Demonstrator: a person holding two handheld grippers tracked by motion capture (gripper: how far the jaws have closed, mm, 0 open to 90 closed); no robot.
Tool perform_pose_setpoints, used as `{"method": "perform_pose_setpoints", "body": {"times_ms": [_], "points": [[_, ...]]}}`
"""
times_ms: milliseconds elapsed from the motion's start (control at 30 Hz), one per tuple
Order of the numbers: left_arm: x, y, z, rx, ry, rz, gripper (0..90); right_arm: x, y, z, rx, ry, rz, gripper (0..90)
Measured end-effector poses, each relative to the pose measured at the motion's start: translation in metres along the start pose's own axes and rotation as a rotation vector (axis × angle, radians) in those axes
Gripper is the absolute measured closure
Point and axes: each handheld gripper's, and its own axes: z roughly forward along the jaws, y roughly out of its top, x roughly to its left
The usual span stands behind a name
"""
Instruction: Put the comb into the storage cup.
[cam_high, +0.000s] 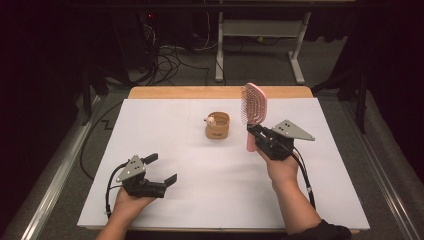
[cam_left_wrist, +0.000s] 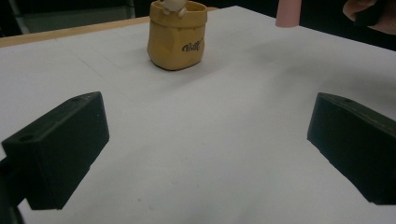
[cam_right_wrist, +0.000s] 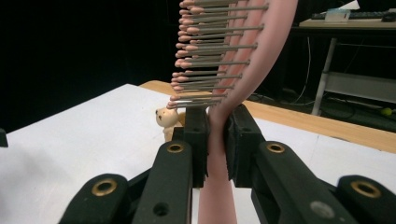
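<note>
A pink hairbrush (cam_high: 252, 111) stands upright above the table, bristles facing left, and my right gripper (cam_high: 256, 134) is shut on its handle. In the right gripper view the two black jaws clamp the pink handle (cam_right_wrist: 218, 154) just below the bristle head (cam_right_wrist: 219, 51). A small tan pot (cam_high: 217, 125) with a little bear figure on its rim sits at the table's middle, just left of the brush. My left gripper (cam_high: 161, 169) rests near the front left, open with nothing between its fingers; its view looks toward the pot (cam_left_wrist: 177, 37).
A white sheet covers the wooden table (cam_high: 220, 92). Beyond the far edge lie dark floor, cables (cam_high: 170, 60) and a white desk frame (cam_high: 260, 45). Metal rails run along both sides of the table.
</note>
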Motion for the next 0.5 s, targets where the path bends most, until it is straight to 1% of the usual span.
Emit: {"method": "perform_pose_setpoints", "body": {"times_ms": [333, 500], "points": [[0.000, 0.000, 0.000, -0.005, -0.007, -0.005, 0.0, 0.002, 0.012, 0.020, -0.009, 0.005, 0.006, 81.6], [0.000, 0.000, 0.000, -0.005, -0.007, -0.003, 0.0, 0.002, 0.015, 0.029, -0.011, 0.009, 0.008, 81.6]]}}
